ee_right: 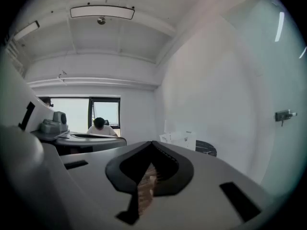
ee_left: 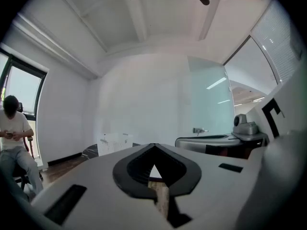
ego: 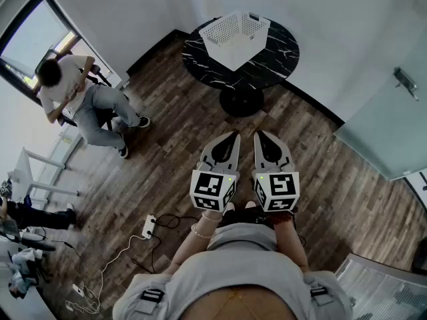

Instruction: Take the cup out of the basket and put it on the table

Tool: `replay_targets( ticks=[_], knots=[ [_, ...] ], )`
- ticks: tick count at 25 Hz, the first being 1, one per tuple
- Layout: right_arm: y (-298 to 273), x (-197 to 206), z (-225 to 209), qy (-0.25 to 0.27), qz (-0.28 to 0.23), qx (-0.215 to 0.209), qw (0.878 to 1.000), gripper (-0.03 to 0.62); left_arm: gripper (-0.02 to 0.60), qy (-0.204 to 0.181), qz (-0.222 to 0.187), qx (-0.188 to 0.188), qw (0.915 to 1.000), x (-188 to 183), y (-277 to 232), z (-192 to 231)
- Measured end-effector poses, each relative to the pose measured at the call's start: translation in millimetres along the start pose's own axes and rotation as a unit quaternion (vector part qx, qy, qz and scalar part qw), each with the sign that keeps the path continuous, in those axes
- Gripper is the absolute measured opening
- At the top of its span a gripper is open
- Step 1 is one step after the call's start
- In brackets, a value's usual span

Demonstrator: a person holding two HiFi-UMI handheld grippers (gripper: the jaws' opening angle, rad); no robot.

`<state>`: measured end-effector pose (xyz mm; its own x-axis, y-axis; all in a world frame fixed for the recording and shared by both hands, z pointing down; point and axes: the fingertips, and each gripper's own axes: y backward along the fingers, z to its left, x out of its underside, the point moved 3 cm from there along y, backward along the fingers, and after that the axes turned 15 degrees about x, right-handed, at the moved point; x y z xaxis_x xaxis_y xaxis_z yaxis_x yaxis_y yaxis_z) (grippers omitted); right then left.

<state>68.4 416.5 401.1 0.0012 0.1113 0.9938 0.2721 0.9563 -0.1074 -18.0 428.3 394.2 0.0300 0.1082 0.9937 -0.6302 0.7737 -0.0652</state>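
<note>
A white slatted basket stands on a round black marble table at the far side of the room. No cup shows; the basket's walls hide its inside. My left gripper and right gripper are held side by side close to my body, well short of the table, over the wooden floor. Both are shut with nothing between the jaws. The left gripper view has the basket small and far beyond the left gripper. In the right gripper view the basket and table lie beyond the right gripper.
A person sits on a chair by the window at the left. A frosted glass door with a handle is at the right. A power strip and white cables lie on the floor at my lower left.
</note>
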Motion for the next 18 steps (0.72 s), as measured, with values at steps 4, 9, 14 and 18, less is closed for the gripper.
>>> replay_targets(
  ticks=[4,9,14,18],
  knots=[
    [1.4,1.1,1.2,-0.001,0.001,-0.002,1.000,0.012,0.006,0.000,0.000,-0.001,1.0000,0.9,1.0,-1.0],
    [1.0,0.4,-3.8,-0.007,-0.003,-0.006,1.000,0.012,0.006,0.000,0.000,-0.003,1.0000,0.8,-3.0,-4.7],
    [1.0,1.1,-9.6,-0.011,-0.002,-0.015,1.000,0.012,0.006,0.001,0.002,-0.008,1.0000,2.4,-7.1,-10.4],
    [0.8,2.1,-15.1,-0.011,0.000,-0.022,1.000,0.012,0.006,0.001,0.003,-0.014,0.9999,2.9,-11.7,-14.6]
  ],
)
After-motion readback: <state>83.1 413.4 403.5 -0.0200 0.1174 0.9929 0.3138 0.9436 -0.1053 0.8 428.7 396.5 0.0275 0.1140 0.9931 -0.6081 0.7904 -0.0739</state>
